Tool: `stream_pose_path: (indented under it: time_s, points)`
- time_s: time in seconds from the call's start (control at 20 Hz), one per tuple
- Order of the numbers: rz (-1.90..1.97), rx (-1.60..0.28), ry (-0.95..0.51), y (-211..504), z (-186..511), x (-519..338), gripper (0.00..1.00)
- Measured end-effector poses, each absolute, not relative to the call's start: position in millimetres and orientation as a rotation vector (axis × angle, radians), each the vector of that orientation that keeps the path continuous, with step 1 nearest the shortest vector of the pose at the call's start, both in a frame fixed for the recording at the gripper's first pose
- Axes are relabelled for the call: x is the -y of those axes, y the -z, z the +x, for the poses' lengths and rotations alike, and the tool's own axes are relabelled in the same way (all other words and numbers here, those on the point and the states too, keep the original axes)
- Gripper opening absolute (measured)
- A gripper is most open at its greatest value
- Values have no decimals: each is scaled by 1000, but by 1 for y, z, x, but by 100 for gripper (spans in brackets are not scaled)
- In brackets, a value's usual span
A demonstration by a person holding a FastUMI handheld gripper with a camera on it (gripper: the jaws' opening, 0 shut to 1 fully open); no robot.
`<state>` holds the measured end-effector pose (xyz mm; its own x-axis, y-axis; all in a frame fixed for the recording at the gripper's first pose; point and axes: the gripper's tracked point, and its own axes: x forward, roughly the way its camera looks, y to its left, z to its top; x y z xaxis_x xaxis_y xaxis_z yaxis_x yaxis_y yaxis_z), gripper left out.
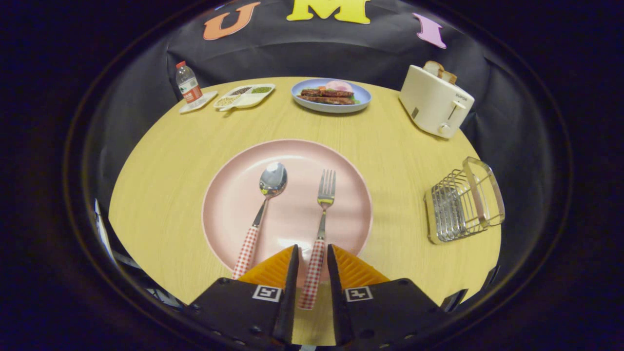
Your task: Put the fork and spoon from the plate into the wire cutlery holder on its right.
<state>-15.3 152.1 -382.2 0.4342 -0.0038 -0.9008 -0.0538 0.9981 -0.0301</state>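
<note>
A pink plate (229,204) lies on the round wooden table just ahead of my fingers. On it lie a spoon (269,184) on the left and a fork (325,194) on the right, both with red-checked handles pointing toward me. My gripper (312,249) is narrowly open and straddles the fork's handle. The handle runs between the two fingers, and a small gap shows on each side. The spoon's handle ends just left of the left finger. The wire cutlery holder (463,201) stands to the right of the plate, near the table's edge.
A cream toaster (435,101) with bread in it stands at the back right. At the back sit a blue plate of food (331,95), a white divided dish (245,95) and a small water bottle (188,84) on a white tray.
</note>
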Motion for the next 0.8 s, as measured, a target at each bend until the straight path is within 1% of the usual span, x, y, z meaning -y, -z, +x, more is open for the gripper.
stream_pose_path:
  time_s: [0.05, 0.1, 0.15, 0.25, 0.35, 0.4, 0.6, 0.8]
  points:
    - [-63, -1126, -21, 382, -15, -151, 29]
    - [-63, -1137, -21, 383, -16, -153, 22]
    - [-67, -1146, -15, 381, -18, -151, 20]
    - [-63, -1158, -11, 384, -14, -149, 6]
    - [-43, -1175, -17, 382, -13, -148, 7]
    - [-29, -1175, -16, 377, -12, -146, 1]
    - [33, -1187, -35, 341, -15, -138, 0]
    - [124, -1207, -57, 280, -18, -115, 0]
